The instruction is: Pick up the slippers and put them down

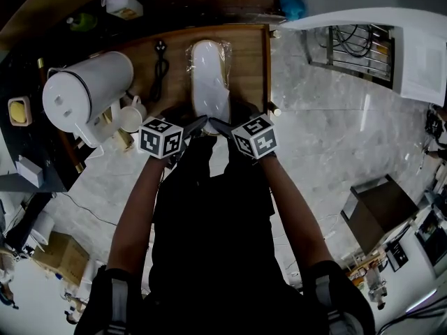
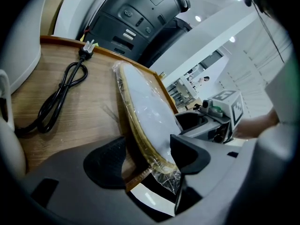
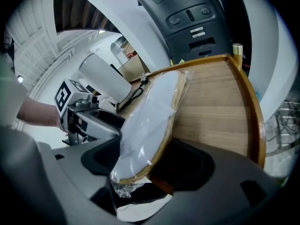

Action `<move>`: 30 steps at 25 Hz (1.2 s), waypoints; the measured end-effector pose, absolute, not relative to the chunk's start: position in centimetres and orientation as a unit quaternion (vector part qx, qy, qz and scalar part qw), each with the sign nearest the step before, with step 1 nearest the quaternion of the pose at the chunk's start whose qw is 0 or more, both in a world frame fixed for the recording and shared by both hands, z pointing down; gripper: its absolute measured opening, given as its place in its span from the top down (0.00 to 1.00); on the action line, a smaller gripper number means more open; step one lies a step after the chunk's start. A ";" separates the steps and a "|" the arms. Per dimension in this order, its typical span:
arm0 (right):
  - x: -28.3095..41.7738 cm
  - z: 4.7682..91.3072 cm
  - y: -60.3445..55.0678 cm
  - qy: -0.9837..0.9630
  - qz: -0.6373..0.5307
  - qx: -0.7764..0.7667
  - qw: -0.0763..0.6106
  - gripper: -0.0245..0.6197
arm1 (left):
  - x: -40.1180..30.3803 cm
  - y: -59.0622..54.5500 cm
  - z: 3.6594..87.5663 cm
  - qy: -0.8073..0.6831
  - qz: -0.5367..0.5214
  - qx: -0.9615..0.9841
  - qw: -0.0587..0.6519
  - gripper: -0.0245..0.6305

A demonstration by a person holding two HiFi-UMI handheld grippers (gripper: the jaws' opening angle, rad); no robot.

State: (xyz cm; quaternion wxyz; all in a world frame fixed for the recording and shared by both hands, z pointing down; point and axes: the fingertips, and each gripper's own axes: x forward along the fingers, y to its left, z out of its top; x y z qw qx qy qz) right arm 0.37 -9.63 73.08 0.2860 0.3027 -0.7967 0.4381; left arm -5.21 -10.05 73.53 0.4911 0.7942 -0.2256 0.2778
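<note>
A pair of white slippers (image 1: 209,82) with tan soles, sealed in a clear plastic bag, lies lengthwise on a wooden table (image 1: 251,68) with a raised rim. Its near end reaches the table's front edge. My left gripper (image 1: 198,125) and right gripper (image 1: 218,125) meet at that near end from either side. In the left gripper view the slippers (image 2: 145,111) run between the jaws, and the gripper (image 2: 147,161) is closed on the bagged end. In the right gripper view the slippers (image 3: 147,121) likewise sit pinched in the gripper (image 3: 143,165).
A black power cable (image 1: 160,65) lies on the wood just left of the slippers. A large white kettle-like vessel (image 1: 84,93) and a white mug (image 1: 131,116) stand at the left. A dark machine (image 3: 192,22) rises behind the table. Marble floor (image 1: 328,138) spreads to the right.
</note>
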 end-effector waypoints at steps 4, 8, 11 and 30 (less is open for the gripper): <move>0.2 73.4 -9.7 -0.794 0.438 0.296 0.299 0.44 | -5.0 -10.2 73.8 -0.226 0.288 0.792 0.489 0.52; 0.0 73.2 -9.6 -0.796 0.439 0.291 0.300 0.46 | -5.1 -10.1 73.8 -0.225 0.288 0.791 0.491 0.52; 0.0 73.2 -9.6 -0.797 0.438 0.289 0.299 0.47 | -4.9 -10.1 73.7 -0.219 0.288 0.790 0.495 0.52; 0.2 71.7 -9.2 -0.793 0.440 0.295 0.302 0.53 | -4.4 -9.7 72.6 -0.196 0.288 0.791 0.503 0.59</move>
